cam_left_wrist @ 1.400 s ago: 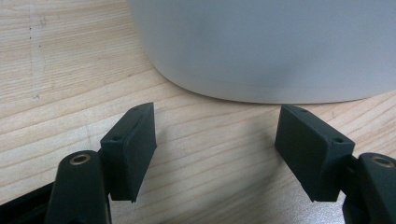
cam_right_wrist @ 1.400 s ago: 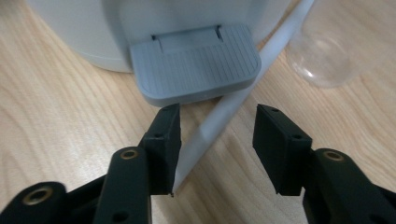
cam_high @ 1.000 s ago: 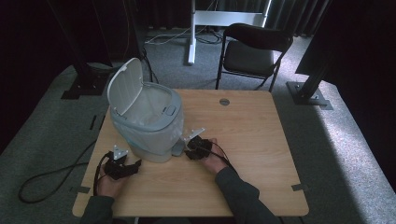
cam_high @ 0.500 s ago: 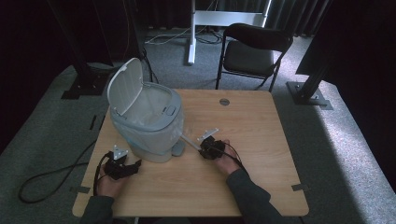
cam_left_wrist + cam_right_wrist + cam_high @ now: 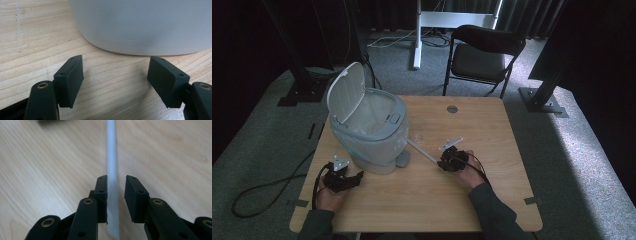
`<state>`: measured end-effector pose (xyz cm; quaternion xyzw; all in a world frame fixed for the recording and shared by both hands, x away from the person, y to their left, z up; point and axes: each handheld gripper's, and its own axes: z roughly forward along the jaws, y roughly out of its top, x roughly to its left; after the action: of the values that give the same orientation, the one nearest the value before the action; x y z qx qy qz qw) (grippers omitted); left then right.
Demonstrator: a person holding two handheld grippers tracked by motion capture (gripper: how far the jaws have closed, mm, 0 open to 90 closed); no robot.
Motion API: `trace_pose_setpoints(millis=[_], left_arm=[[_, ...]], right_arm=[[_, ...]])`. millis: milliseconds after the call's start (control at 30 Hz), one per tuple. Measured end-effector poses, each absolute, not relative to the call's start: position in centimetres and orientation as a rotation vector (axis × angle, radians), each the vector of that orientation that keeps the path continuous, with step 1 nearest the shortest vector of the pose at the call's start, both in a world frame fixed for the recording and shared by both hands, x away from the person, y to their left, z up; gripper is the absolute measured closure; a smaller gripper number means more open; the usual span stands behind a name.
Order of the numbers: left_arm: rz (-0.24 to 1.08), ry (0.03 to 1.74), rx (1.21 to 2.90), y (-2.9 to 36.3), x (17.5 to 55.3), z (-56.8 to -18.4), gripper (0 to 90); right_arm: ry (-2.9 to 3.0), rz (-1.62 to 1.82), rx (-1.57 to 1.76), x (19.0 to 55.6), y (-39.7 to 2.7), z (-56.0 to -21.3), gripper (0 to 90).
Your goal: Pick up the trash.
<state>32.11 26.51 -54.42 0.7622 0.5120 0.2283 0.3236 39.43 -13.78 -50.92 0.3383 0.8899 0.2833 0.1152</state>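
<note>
Standing at about 10 o'clock on the wooden table (image 5: 492, 130), the white bin (image 5: 369, 132) has its lid (image 5: 346, 91) raised. At 7 o'clock from the bin, the left gripper (image 5: 115, 75) rests with its jaws wide apart and nothing between them; the bin's wall is just beyond the tips. At 4 o'clock from the bin, the right gripper (image 5: 116, 192) has a thin white rod (image 5: 111, 165) between its jaws. One jaw touches the rod, while the other has a small gap. The rod points toward the bin's base.

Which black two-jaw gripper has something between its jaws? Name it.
The right gripper: a thin white stick runs between its nearly closed jaws. The left gripper gapes wide over bare wooden table.
</note>
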Motion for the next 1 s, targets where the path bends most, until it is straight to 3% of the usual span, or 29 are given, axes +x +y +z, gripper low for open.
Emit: trace_pose_setpoints(millis=[433,1000], left_arm=[[0.598,1.343,2.0,26.5,32.1,-54.4,29.0],[0.598,1.343,2.0,26.5,32.1,-54.4,28.9]], right_arm=[[2.627,0.782,0.947,42.5,-8.5,-50.1,71.1],[2.689,0.64,0.96,44.3,-6.4,-50.8,75.1]])
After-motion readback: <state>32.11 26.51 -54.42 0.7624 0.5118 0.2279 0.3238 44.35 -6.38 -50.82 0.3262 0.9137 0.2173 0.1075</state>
